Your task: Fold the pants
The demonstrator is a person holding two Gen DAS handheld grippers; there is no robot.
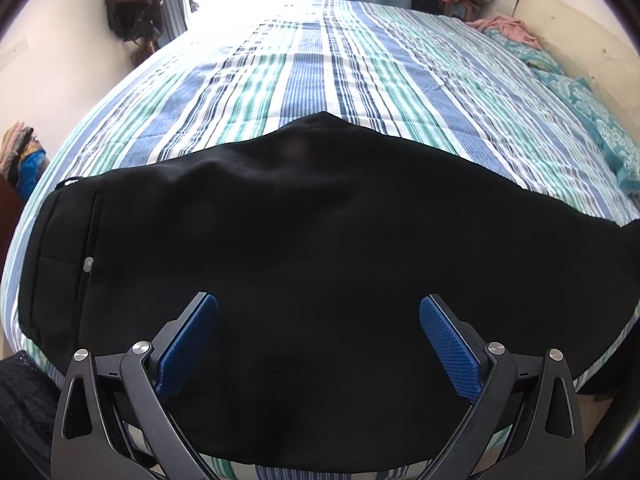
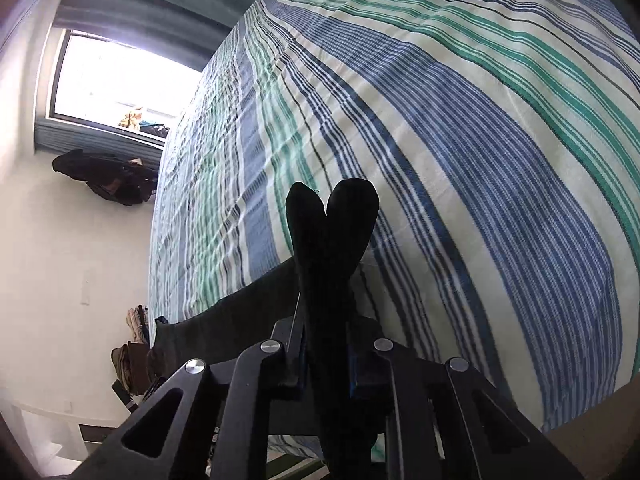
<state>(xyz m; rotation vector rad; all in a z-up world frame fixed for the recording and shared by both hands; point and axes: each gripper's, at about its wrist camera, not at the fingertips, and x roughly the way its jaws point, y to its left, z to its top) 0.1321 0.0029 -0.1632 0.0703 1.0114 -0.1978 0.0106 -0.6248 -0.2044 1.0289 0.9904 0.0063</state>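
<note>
Two claws: my right gripper pinches black pants fabric; left gripper spread wide above them.

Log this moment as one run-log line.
task: fold pants | left gripper: open above black pants | right gripper: shut on pants fold | surface: striped bedspread

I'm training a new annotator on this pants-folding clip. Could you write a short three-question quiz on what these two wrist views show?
1. True or false: the left gripper is clamped on the black pants.
2. What sticks up between the right gripper's fingers? A) striped bedsheet B) a bunch of black pants fabric C) a pillow
3. Fill in: the pants lie on a bed covered by a ______ bedsheet.

Key: 1. False; its blue pads stand wide apart over the fabric. 2. B. 3. Striped (blue, green and white).
</note>
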